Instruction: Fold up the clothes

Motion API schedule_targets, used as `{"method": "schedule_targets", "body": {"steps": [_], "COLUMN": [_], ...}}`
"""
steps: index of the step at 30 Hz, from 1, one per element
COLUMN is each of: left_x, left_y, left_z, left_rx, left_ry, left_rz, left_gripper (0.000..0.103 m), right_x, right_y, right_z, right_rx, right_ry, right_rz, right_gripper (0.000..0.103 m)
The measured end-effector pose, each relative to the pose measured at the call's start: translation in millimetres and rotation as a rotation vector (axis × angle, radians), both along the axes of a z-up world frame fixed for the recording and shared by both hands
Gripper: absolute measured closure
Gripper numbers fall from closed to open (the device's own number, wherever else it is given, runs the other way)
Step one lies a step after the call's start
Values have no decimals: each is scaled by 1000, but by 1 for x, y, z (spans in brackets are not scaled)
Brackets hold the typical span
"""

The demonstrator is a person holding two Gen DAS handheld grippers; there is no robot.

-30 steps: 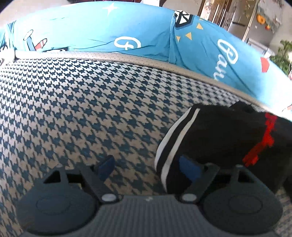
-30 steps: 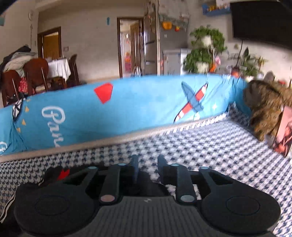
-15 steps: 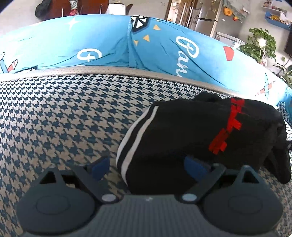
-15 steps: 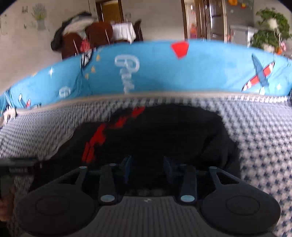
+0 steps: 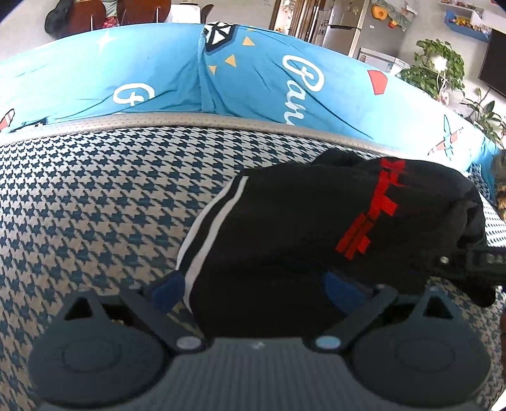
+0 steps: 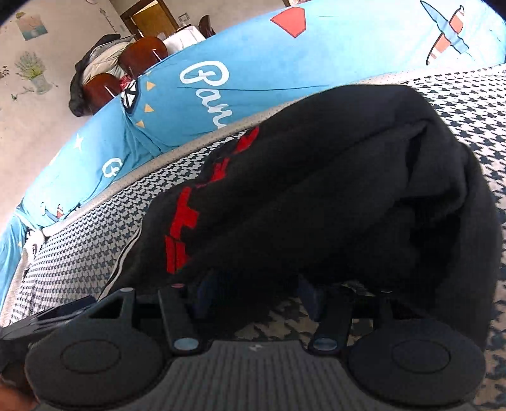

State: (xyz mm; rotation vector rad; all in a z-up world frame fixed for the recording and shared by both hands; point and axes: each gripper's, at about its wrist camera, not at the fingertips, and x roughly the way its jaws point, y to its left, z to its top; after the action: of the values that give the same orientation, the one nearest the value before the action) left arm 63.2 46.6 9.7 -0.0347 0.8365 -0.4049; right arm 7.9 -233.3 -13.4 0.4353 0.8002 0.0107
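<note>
A black garment (image 5: 300, 227) with white side stripes and red lettering lies bunched on the houndstooth sofa seat (image 5: 95, 205). My left gripper (image 5: 253, 287) is open, its blue pads on either side of the garment's near striped edge. In the right wrist view the same garment (image 6: 316, 196) fills the middle. My right gripper (image 6: 256, 294) is open, and the garment's near edge lies between its fingers and partly hides them. The right gripper's body shows at the right edge of the left wrist view (image 5: 480, 259).
A blue printed sofa back (image 5: 253, 79) runs along the far side of the seat. Beyond it stand dining chairs (image 6: 126, 63), a fridge (image 5: 341, 28) and potted plants (image 5: 439, 69). A brown furry thing (image 5: 501, 177) sits at the sofa's far right.
Both grippers have closed in on the garment from opposite sides. The right gripper has opened from nearly shut and tipped down over the cloth. The left gripper has swung right, with the striped edge now between its fingers.
</note>
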Motion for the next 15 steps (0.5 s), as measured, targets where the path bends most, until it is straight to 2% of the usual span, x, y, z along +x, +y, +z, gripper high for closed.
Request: {"method": "schedule_targets", "body": {"steps": [2, 4, 5, 8, 10, 15], "left_x": [-2, -4, -5, -7, -8, -16], "left_y": [-3, -5, -6, -7, -6, 6], "left_z": [-1, -2, -3, -3, -3, 0], "left_rx": [8, 20, 27, 34, 25, -18], "left_ry": [-4, -11, -15, -26, -33, -49], "left_rz": [-10, -19, -22, -23, -18, 35], "left_gripper": [0, 0, 0, 0, 0, 0], "right_x": [2, 0, -2, -8, -13, -32], "right_y": [4, 6, 8, 11, 14, 24], "right_z": [-2, 0, 3, 12, 18, 36], "right_rx": [-19, -37, -46, -72, -90, -126], "right_ry": [2, -8, -18, -49, -69, -145], "right_rz": [-4, 2, 8, 28, 41, 68], "right_gripper": [50, 64, 74, 86, 91, 93]}}
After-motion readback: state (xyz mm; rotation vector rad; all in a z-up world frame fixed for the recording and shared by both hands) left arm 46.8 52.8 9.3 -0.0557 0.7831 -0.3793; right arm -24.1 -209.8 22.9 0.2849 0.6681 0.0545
